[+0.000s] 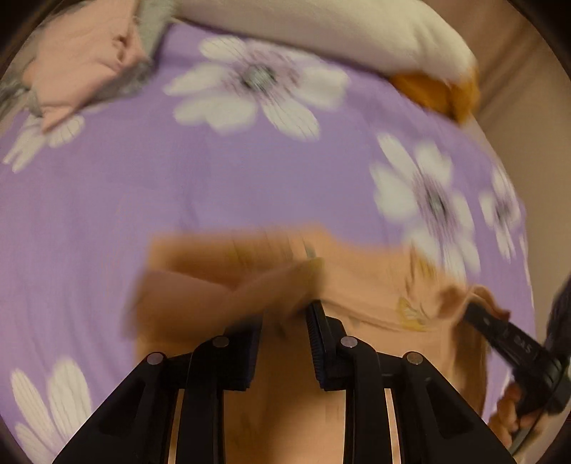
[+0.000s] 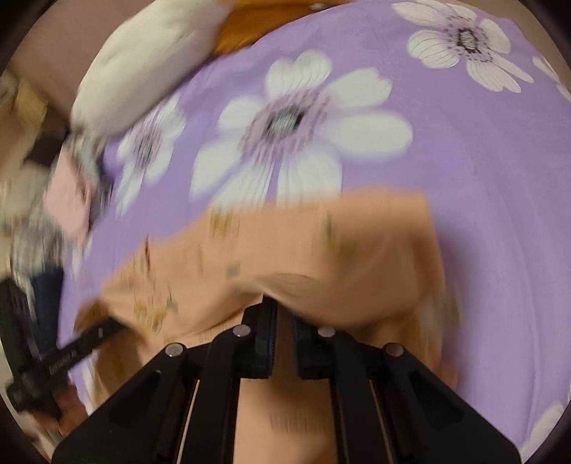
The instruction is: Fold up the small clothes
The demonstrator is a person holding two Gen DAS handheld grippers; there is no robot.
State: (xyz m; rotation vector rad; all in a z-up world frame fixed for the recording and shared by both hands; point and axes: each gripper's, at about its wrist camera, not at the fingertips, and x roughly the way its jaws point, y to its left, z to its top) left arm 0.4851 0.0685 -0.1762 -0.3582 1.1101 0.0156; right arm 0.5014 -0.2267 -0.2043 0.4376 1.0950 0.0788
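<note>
your left gripper (image 1: 283,323) is pinching a bunched fold of the peach garment (image 1: 357,278) between its jaws, which are standing only a little apart around that thickness of cloth. your right gripper (image 2: 283,321) is clamping another gathered edge of the same garment (image 2: 321,242), its jaws nearly together on the thin fabric. both views are blurring, so exactly how deep each bite goes is hard to tell.

the garment is lying on the purple flowered bedsheet (image 1: 142,171), close in front of you, partly lifting where you are holding it. it is looking light, soft and floppy, probably a thin knit that is going to sag and crease wherever it is unsupported. i judge it will not slip much, but a single-layer pinch could be pulling out, so you are better off taking hold at hems or seams, near opposite corners, keeping the span taut between your hands.

further out, a pink folded piece (image 1: 82,67) is sitting at the far edge of the bed, and a cream pillow (image 1: 339,32) with an orange cloth (image 1: 439,92) beside it is lying well apart.
</note>
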